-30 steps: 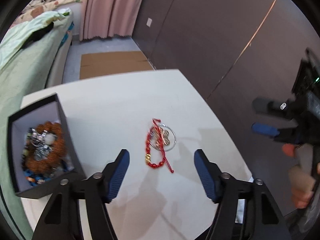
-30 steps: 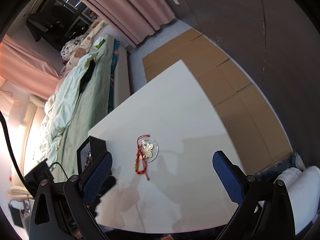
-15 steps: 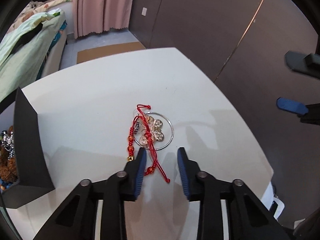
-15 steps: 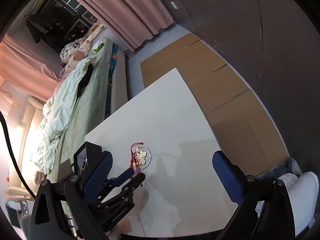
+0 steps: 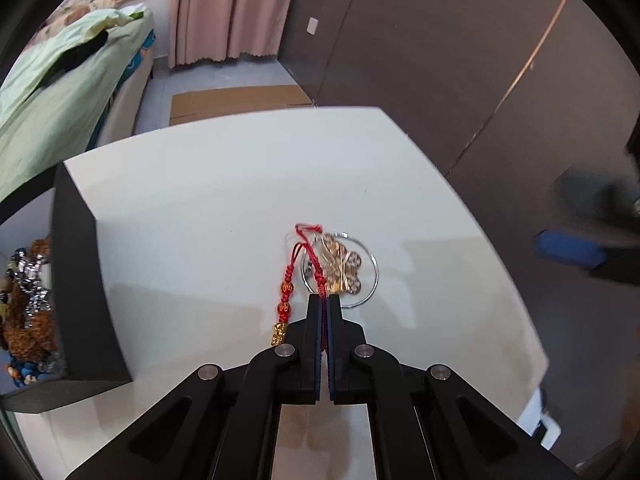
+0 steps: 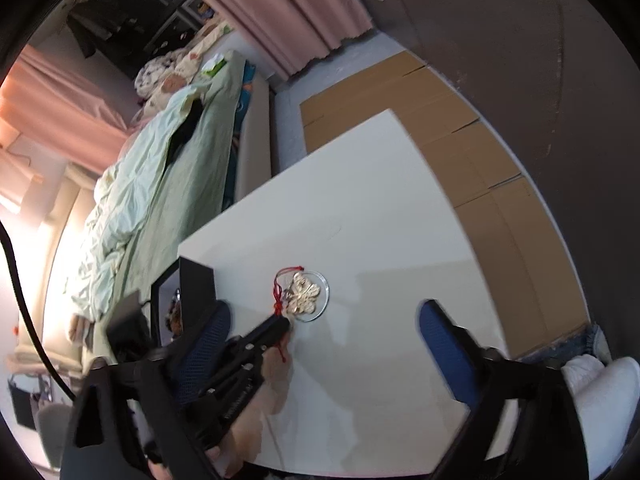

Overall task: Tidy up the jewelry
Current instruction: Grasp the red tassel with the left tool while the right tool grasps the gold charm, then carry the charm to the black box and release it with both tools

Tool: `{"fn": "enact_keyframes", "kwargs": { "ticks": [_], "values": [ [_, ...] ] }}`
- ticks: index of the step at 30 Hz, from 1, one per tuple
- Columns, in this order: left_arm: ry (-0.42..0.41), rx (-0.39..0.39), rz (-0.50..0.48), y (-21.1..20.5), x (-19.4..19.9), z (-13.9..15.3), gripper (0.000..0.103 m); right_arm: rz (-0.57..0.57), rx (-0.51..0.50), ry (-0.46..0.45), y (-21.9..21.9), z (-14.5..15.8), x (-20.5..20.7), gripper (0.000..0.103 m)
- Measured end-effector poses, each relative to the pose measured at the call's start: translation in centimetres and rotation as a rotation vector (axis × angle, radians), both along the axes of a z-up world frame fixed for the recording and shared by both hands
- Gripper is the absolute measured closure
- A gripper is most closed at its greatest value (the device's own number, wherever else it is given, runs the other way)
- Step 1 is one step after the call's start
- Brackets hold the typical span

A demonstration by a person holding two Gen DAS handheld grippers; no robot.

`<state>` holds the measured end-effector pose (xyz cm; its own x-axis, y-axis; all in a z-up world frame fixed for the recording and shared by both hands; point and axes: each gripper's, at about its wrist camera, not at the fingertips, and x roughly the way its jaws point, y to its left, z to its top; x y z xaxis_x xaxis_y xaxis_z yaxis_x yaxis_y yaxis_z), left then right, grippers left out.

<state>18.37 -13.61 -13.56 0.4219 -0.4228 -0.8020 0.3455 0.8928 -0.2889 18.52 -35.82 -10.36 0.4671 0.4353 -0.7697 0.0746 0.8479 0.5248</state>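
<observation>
L gripper [image 5: 325, 300] now clamped on red cord [image 5: 316, 264], mid-table [image 5: 240, 184], edges far.

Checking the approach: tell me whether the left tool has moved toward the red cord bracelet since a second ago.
Yes. The left tool has closed in on the red cord bracelet on the white table and is now shut on its cord.

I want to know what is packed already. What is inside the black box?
The black box holds brown beads, a silvery piece and small blue beads. Its near wall and the picture's edge hide the rest.
</observation>
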Motion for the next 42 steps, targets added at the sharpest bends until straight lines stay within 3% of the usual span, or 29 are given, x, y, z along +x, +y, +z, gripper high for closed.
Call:
{"fn": "enact_keyframes", "kwargs": {
  "ticks": [13, 18, 21, 32, 34, 37, 42],
  "values": [
    [-0.063, -0.145, 0.062, 4.8, 0.0, 5.5, 0.102, 0.044, -0.004, 0.097, 4.5, -3.5, 2.1, 0.072],
    [-0.079, -0.183, 0.083, 6.4, -0.2, 6.6, 0.102, 0.030, -0.030, 0.109, 5.8, -4.0, 2.9, 0.077],
    [-0.088, -0.205, 0.092, 7.3, -0.4, 7.4, 0.102, 0.018, -0.048, 0.123, 6.3, -4.5, 3.4, 0.085],
    [-0.134, -0.255, 0.152, 11.7, -1.0, 9.9, 0.102, -0.012, -0.132, 0.146, 7.5, -5.6, 4.7, 0.087],
    [-0.137, -0.259, 0.169, 12.6, -1.0, 10.1, 0.102, -0.014, -0.151, 0.152, 7.9, -5.8, 4.8, 0.094],
    [-0.142, -0.261, 0.194, 14.0, -1.0, 10.3, 0.102, -0.013, -0.190, 0.143, 8.6, -5.8, 4.8, 0.100],
    [-0.143, -0.254, 0.217, 15.7, -0.9, 10.3, 0.102, -0.011, -0.164, 0.096, 8.6, -4.6, 4.0, 0.101]
  ]
}}
